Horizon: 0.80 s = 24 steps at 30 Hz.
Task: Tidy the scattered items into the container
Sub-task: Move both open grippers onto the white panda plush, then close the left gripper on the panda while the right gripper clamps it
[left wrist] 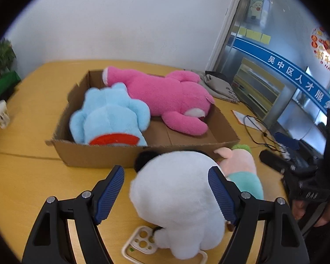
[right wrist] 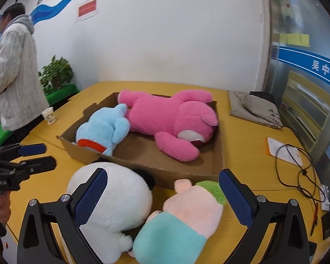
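A shallow cardboard box on the yellow table holds a light-blue plush and a big pink plush bear. In front of the box lie a white plush and a small pink plush in a teal garment. My left gripper is open and straddles the white plush, with its left pad clear of the fur. My right gripper is open over both loose plushes, mostly the small pink one.
A white phone case lies partly under the white plush. A paper cup stands at the table's left edge, near a standing person. A grey bag, a paper sheet and a black cable lie to the right.
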Available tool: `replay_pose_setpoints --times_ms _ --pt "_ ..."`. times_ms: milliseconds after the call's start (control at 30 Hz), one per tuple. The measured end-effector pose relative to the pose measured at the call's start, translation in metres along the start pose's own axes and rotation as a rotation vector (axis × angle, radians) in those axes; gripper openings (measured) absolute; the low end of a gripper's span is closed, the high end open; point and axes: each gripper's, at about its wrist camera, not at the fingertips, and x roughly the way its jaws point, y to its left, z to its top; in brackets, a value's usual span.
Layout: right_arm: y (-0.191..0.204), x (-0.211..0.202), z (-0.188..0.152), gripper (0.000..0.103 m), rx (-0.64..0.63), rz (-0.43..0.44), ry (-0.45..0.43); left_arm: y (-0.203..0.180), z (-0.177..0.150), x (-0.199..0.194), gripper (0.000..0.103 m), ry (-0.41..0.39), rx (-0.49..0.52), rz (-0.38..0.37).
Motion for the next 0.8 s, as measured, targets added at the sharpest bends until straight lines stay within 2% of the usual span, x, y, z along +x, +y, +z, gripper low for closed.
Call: replay_pose_setpoints --times_ms 33,167,300,500,633,800 --pt "0.004 0.002 -0.002 0.103 -0.022 0.033 0.002 0.004 -0.002 0.003 0.078 0.012 -0.018 -0.037" --pt "0.022 0.015 -0.013 0.103 -0.105 0.178 0.040 0.017 -0.006 0.016 0.078 0.040 -0.060 -0.090" --pt "0.032 0.041 -0.026 0.103 -0.112 0.279 0.114 0.035 -0.010 0.028 0.079 0.075 -0.116 -0.163" --pt "0.026 0.083 -0.032 0.103 -0.058 0.313 0.214 0.058 -0.024 0.058 0.079 0.148 -0.169 -0.193" --pt "0.026 0.105 -0.028 0.103 -0.038 0.397 0.283 0.069 -0.030 0.074 0.083 0.176 -0.216 -0.254" --pt "0.044 0.119 -0.029 0.103 -0.098 0.408 0.332 0.088 -0.039 0.091 0.088 0.214 -0.300 -0.348"
